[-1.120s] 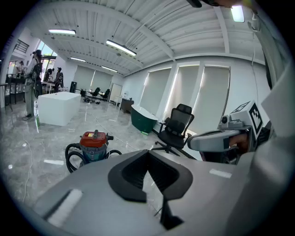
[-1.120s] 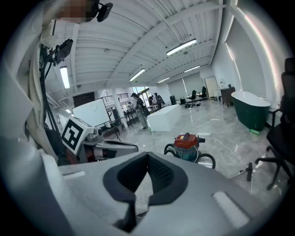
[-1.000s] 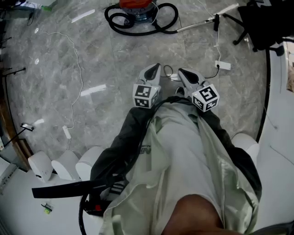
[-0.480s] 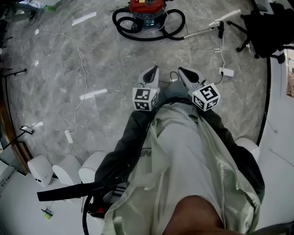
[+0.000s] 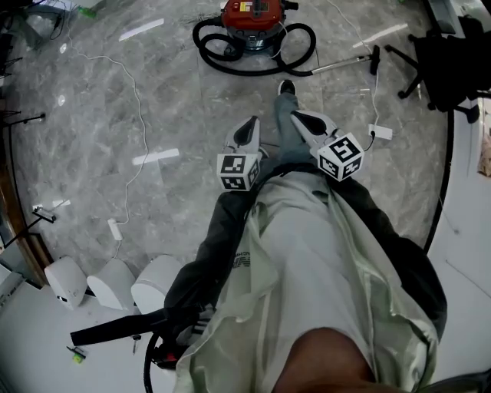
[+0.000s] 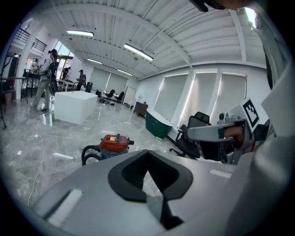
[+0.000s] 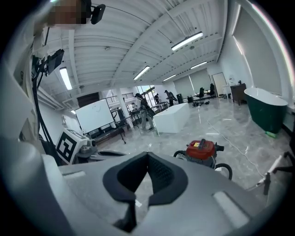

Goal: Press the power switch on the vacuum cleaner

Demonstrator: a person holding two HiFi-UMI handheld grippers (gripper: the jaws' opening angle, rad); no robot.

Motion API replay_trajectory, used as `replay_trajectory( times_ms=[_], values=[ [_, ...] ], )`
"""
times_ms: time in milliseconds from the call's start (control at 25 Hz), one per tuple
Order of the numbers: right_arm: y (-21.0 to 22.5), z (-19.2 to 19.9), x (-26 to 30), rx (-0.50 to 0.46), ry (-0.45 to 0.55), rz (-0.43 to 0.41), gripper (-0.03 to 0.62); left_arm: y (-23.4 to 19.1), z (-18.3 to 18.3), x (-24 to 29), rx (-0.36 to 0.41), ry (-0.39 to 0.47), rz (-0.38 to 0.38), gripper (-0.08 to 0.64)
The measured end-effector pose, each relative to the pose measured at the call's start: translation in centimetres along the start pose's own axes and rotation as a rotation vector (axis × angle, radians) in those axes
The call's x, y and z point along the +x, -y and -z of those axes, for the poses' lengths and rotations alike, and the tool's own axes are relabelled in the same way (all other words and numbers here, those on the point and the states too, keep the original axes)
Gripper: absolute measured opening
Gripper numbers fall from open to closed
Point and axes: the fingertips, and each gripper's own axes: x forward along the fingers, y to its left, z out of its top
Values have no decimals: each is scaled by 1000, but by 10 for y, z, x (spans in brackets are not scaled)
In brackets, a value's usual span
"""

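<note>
The red vacuum cleaner (image 5: 253, 14) stands on the marble floor at the top of the head view, ringed by its black hose (image 5: 230, 57). It also shows ahead in the left gripper view (image 6: 114, 143) and the right gripper view (image 7: 201, 150). My left gripper (image 5: 249, 127) and right gripper (image 5: 301, 117) are held side by side in front of my body, well short of the vacuum. Both are shut with nothing between the jaws (image 6: 147, 156) (image 7: 147, 156). No switch can be made out at this distance.
A metal wand (image 5: 337, 65) lies right of the vacuum. A white cable (image 5: 130, 100) runs down the floor at left, and a power strip (image 5: 381, 132) lies at right. A black office chair (image 5: 445, 61) stands at upper right. White stools (image 5: 115, 280) sit at lower left.
The vacuum has come lower and nearer in the head view as I walk toward it. One foot now shows stepped forward between the grippers. Both grippers stay shut.
</note>
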Motion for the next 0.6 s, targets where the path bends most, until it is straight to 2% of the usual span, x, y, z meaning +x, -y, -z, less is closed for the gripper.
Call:
replay_trajectory(
  times_ms=[200,400,600],
  values=[
    [43,-19,55,34,-28,-69,0,-41,-15,42,-1,-39,-72,0],
    [110,-62,103,40,-63,-132,0,-70,-48,110,-13,-59,-143,0],
    [183,-105,127,33,-67,-148,0,-68,-105,185,-4,-52,-128,0]
  ],
)
